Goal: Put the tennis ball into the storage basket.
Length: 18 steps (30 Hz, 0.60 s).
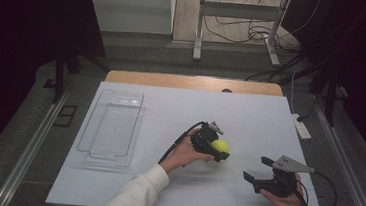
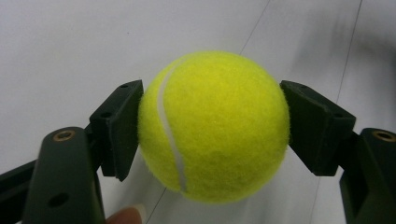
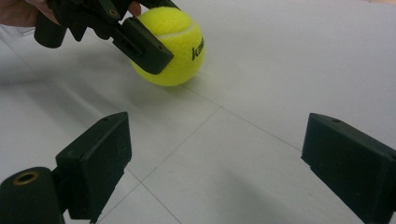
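My left gripper [image 1: 216, 145] has its two black jaws squeezed tight on the fuzzy yellow tennis ball [image 2: 213, 126], one pad on each side so it can't roll away. The ball sits near the middle of the white table [image 1: 250, 114], touching the top. My right gripper [image 1: 260, 171] waits nearby with its jaws wide and holding nothing, and the clear plastic tray [image 1: 112, 127] sits far left, maybe for the ball.

ball [image 3: 170, 44] logo: cut by curve, unreadable | left tool [image 3: 140, 44] hides ball's side
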Each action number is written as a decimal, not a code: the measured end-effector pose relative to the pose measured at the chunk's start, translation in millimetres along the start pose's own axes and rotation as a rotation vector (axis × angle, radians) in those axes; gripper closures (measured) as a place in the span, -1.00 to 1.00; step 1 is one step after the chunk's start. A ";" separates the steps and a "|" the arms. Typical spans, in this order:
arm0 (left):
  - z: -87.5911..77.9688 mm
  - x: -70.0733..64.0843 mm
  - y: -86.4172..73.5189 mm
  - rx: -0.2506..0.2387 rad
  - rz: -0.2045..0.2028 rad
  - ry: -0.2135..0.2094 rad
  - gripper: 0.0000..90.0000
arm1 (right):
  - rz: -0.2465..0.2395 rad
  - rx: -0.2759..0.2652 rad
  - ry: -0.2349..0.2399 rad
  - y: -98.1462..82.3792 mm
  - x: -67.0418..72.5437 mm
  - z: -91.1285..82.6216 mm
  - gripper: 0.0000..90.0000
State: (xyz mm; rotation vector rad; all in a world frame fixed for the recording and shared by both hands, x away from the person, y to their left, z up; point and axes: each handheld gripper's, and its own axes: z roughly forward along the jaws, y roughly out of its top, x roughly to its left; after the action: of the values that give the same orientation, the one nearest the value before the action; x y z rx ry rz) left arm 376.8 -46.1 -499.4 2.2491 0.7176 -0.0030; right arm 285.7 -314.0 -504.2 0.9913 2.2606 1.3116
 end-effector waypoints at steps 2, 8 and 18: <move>-2.0 -0.4 0.4 -0.002 0.003 0.004 -0.40 | 0.001 0.000 0.001 0.1 -0.1 0.0 -0.81; -9.5 -1.0 1.5 -0.017 0.015 0.015 -0.40 | 0.001 -0.002 0.001 0.0 0.0 -0.1 -0.81; -21.6 -0.1 2.0 -0.043 0.021 0.029 -0.40 | 0.004 -0.002 -0.001 0.1 -0.2 -0.2 -0.81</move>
State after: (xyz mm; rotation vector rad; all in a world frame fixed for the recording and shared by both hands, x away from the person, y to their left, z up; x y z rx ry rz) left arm 373.2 -32.8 -482.7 2.2197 0.7034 0.0546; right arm 285.8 -314.2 -504.1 0.9958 2.2574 1.3138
